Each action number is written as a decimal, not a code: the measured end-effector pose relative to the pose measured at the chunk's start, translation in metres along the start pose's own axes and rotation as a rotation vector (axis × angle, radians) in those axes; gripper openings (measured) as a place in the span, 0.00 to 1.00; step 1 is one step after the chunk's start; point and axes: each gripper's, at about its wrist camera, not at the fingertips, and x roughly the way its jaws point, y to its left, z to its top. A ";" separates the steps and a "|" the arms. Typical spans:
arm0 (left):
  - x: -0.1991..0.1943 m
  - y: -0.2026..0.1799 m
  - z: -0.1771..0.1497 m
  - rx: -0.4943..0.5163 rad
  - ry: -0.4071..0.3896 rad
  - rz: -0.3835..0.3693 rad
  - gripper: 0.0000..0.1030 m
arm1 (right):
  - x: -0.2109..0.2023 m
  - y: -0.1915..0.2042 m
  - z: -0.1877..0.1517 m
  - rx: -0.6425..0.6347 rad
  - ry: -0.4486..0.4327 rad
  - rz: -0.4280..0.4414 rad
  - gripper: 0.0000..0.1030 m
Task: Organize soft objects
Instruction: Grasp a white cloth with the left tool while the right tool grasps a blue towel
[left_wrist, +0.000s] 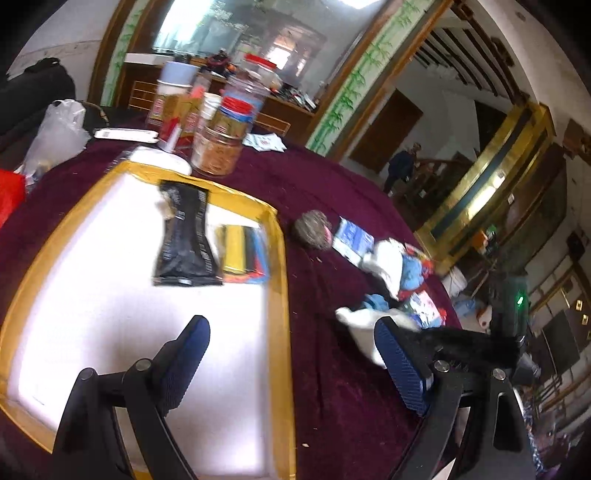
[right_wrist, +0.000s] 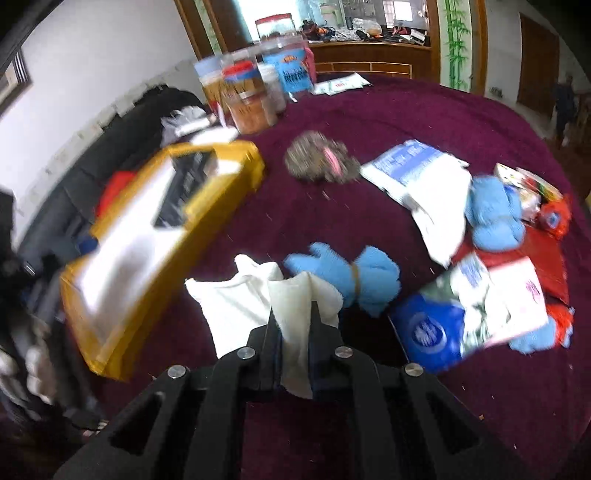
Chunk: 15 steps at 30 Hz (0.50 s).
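Note:
My right gripper (right_wrist: 294, 314) is shut on a white cloth (right_wrist: 243, 302) that lies partly spread on the maroon tablecloth (right_wrist: 369, 110). A bundled light-blue cloth (right_wrist: 351, 275) lies right behind it. My left gripper (left_wrist: 291, 354) stands open over the edge of a yellow-rimmed white box (left_wrist: 279, 280), nothing between its fingers. In the box lie a black packet (left_wrist: 184, 240) and a yellow and blue item (left_wrist: 243, 254). The white cloth (left_wrist: 364, 325) shows beside the left gripper's right finger. A grey fuzzy ball (left_wrist: 314, 229) rests just past the box.
Soft packs and cloths pile at the right: a blue-white pack (right_wrist: 413, 170), a blue cloth (right_wrist: 491, 210), a dark-blue pouch (right_wrist: 428, 332), red items (right_wrist: 554, 218). Jars (left_wrist: 221, 140) stand at the table's far side. A person (left_wrist: 400, 166) stands in the room beyond.

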 end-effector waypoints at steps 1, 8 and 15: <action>0.003 -0.004 -0.002 0.004 0.011 -0.009 0.90 | 0.005 0.000 -0.005 0.005 0.017 0.004 0.12; 0.025 -0.050 -0.019 0.125 0.080 -0.015 0.90 | -0.025 -0.028 -0.012 0.105 -0.095 0.067 0.55; 0.091 -0.102 -0.036 0.312 0.190 0.041 0.90 | -0.051 -0.072 -0.029 0.231 -0.145 0.033 0.57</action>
